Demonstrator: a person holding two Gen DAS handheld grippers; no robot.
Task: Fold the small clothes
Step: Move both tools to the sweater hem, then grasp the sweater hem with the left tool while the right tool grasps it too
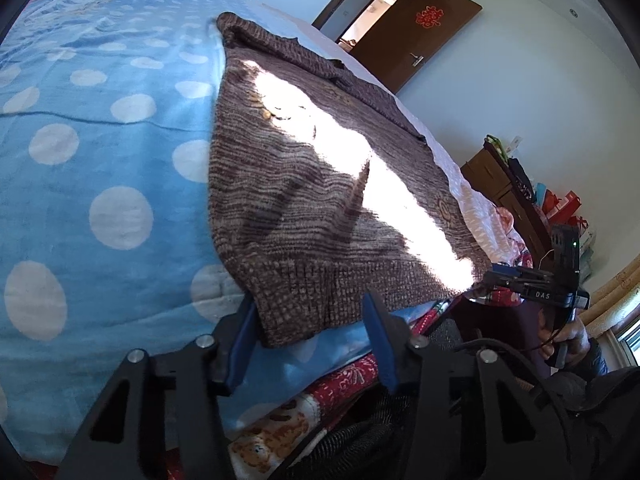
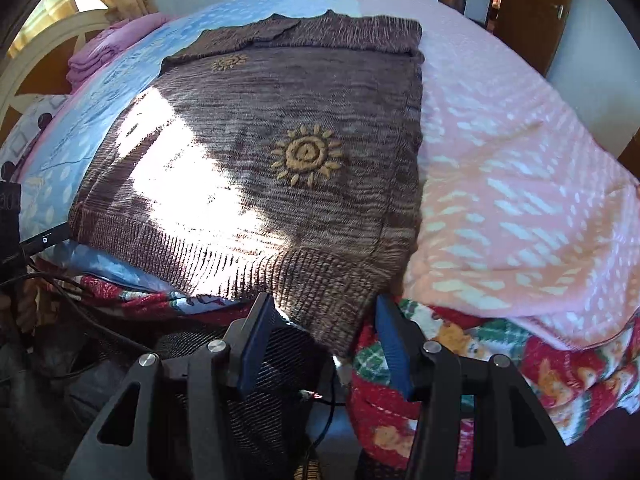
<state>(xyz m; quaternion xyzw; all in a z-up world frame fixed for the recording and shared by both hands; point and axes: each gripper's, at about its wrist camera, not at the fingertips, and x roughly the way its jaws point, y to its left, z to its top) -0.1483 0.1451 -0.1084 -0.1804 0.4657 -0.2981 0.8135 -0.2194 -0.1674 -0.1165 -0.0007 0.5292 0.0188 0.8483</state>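
Note:
A brown knitted sweater (image 1: pixel 320 184) with yellow sun embroidery (image 2: pixel 306 156) lies flat on the bed, its ribbed hem at the near edge. My left gripper (image 1: pixel 310 320) is open, its blue pads either side of the hem's left corner, which hangs over the bed edge. My right gripper (image 2: pixel 322 320) is open, its pads either side of the hem's right corner (image 2: pixel 336 316). The right gripper also shows in the left wrist view (image 1: pixel 490 278), at the hem's far corner.
A blue polka-dot blanket (image 1: pixel 100 160) covers the bed to the left, a pink blanket (image 2: pixel 512 184) to the right. A red patterned quilt (image 2: pixel 460 360) hangs below the edge. A folded purple cloth (image 2: pixel 108 50), a door (image 1: pixel 416 36) and a cabinet (image 1: pixel 504 188) stand beyond.

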